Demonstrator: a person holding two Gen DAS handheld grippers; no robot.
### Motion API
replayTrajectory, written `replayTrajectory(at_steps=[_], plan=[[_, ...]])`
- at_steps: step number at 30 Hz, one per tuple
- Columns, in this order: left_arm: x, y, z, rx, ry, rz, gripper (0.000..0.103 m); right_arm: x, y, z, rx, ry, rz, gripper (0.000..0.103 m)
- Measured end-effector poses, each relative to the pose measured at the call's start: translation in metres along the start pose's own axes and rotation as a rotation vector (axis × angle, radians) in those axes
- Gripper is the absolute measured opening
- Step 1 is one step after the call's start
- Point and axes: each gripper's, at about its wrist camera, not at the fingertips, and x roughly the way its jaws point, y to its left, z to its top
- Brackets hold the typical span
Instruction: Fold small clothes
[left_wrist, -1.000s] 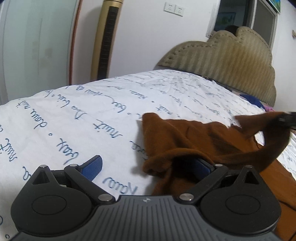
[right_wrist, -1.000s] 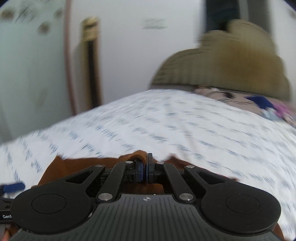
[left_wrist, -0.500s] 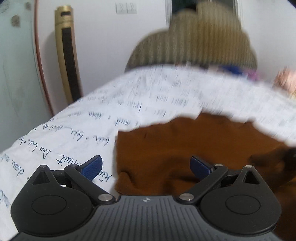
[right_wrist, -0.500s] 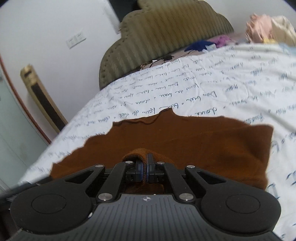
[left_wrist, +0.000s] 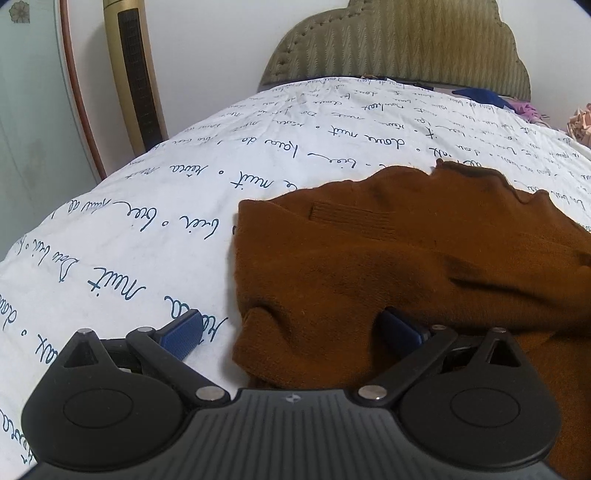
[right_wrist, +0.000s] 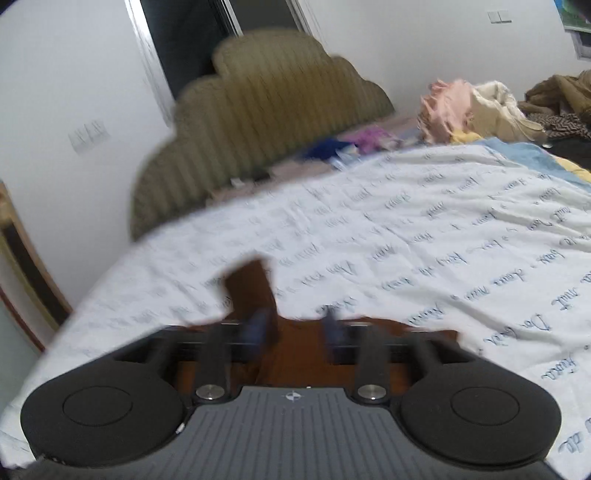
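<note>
A brown knit garment (left_wrist: 388, 258) lies folded over on the white bed sheet with blue script (left_wrist: 147, 229). My left gripper (left_wrist: 291, 332) is open at the garment's near left corner; its left fingertip (left_wrist: 184, 332) rests on the sheet and its right fingertip (left_wrist: 400, 330) lies against the cloth. In the blurred right wrist view my right gripper (right_wrist: 295, 328) is open just above the brown garment (right_wrist: 251, 288), with nothing between its jaws.
An olive padded headboard (left_wrist: 399, 40) stands at the far end of the bed. A gold tower fan (left_wrist: 133, 70) stands at the left by the wall. A pile of clothes (right_wrist: 480, 107) lies at the bed's far right.
My right gripper has opened and let go of the garment fold it held. The garment now lies flat and folded on the sheet. Both cameras have swung.
</note>
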Motion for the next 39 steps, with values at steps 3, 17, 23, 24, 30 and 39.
replayTrajectory(at_steps=[3, 17, 23, 24, 30, 39], plan=[[0.001, 0.003, 0.0, -0.006, 0.003, -0.011, 0.103, 0.011, -0.024, -0.009, 0.109, 0.089, 0.092, 0.051], [0.002, 0.004, -0.002, -0.016, -0.006, -0.016, 0.103, 0.042, -0.102, -0.029, 0.461, 0.269, 0.229, 0.045], [0.002, 0.004, -0.002, -0.017, -0.005, -0.017, 0.103, 0.079, -0.12, -0.043, 0.673, 0.284, 0.353, 0.028], [0.002, 0.004, -0.002, -0.018, -0.005, -0.016, 0.103, 0.081, -0.121, -0.044, 0.693, 0.281, 0.364, 0.025], [0.002, 0.003, -0.002, -0.02, -0.006, -0.016, 0.103, 0.072, -0.121, -0.04, 0.706, 0.237, 0.437, 0.016], [0.001, 0.005, -0.002, -0.026, -0.008, -0.022, 0.103, -0.047, -0.072, -0.002, 0.383, -0.065, 0.201, 0.012]])
